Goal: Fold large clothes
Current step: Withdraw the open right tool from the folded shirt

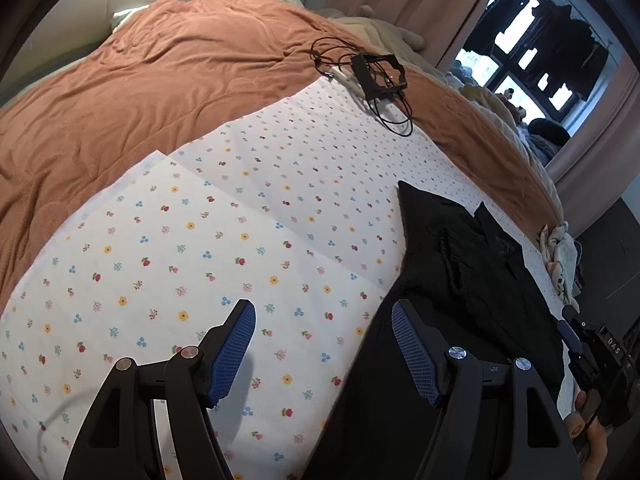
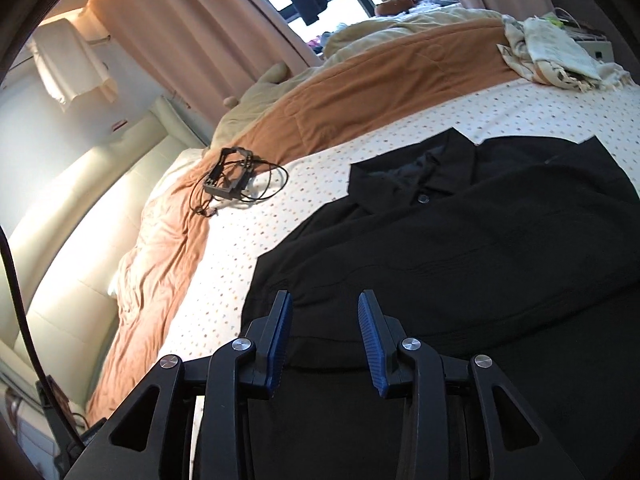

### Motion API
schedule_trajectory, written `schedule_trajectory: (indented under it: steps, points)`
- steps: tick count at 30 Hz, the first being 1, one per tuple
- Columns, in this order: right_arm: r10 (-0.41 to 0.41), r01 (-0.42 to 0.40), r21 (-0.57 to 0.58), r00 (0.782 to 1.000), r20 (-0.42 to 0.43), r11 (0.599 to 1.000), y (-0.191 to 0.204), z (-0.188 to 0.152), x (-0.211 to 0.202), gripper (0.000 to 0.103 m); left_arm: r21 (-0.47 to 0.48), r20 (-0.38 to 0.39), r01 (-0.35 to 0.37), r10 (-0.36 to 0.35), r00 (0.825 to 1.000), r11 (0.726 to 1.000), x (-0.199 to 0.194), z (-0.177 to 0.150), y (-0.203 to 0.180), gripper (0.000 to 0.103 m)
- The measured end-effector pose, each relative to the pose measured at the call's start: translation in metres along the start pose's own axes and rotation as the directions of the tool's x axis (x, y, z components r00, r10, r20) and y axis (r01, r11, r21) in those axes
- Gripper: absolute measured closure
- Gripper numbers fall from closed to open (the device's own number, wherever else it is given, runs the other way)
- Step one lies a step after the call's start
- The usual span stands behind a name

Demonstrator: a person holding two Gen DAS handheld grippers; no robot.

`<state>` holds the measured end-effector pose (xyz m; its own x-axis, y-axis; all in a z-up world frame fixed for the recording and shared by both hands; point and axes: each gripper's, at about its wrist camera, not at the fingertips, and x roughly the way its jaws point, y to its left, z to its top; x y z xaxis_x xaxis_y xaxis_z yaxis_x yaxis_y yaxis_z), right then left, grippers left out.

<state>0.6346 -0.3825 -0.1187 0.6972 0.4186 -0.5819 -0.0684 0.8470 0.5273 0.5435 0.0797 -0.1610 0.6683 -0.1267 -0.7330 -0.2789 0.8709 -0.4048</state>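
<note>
The shirt (image 2: pixel 460 240), black and collared, lies spread flat on the floral sheet (image 1: pixel 180 272) over the bed. To my left runs the orange blanket (image 1: pixel 120 100). My left gripper (image 1: pixel 324 356) hangs released over the sheet, at the shirt's edge. A black frame with cable (image 2: pixel 230 178) sits beyond. My right gripper (image 2: pixel 325 344) hovers released above the shirt, grasping nothing.
</note>
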Motion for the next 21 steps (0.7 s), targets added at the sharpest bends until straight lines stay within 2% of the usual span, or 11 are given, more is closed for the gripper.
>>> schedule_trajectory:
  steps: [1, 2, 4, 9, 11, 13, 21]
  points:
    - [-0.003, 0.003, 0.019, 1.0, -0.007, 1.0, -0.005, -0.001, -0.005, 0.064, 0.007, 0.001, 0.004, -0.004, 1.0, 1.0, -0.002, -0.002, -0.004, 0.031]
    - [-0.008, 0.009, 0.038, 1.0, -0.01, 0.999, -0.009, -0.001, -0.009, 0.054, 0.011, 0.002, 0.007, -0.007, 1.0, 1.0, -0.004, -0.002, -0.006, 0.031]
    - [-0.028, 0.028, 0.06, 1.0, -0.002, 0.998, -0.017, -0.003, -0.02, 0.042, 0.016, 0.007, 0.014, -0.014, 1.0, 1.0, -0.009, -0.004, -0.011, 0.031]
    - [-0.07, 0.07, 0.065, 0.998, 0.001, 0.995, -0.031, -0.013, -0.047, 0.028, 0.065, 0.025, 0.009, -0.011, 1.0, 0.998, -0.023, -0.017, -0.024, 0.031]
    - [-0.093, 0.093, 0.089, 0.996, 0.001, 0.992, -0.042, -0.02, -0.06, 0.012, 0.099, 0.021, 0.022, -0.024, 0.999, 0.995, -0.028, -0.028, -0.03, 0.031]
    - [-0.107, 0.106, 0.141, 0.994, -0.001, 0.984, -0.058, -0.029, -0.075, 0.007, 0.126, 0.024, 0.028, -0.031, 0.999, 0.992, -0.034, -0.04, -0.034, 0.031]
    - [-0.163, 0.15, 0.259, 0.986, 0.029, 0.954, -0.117, -0.052, -0.134, 0.0, 0.142, -0.009, 0.054, -0.053, 0.999, 0.988, -0.056, -0.069, -0.037, 0.031]
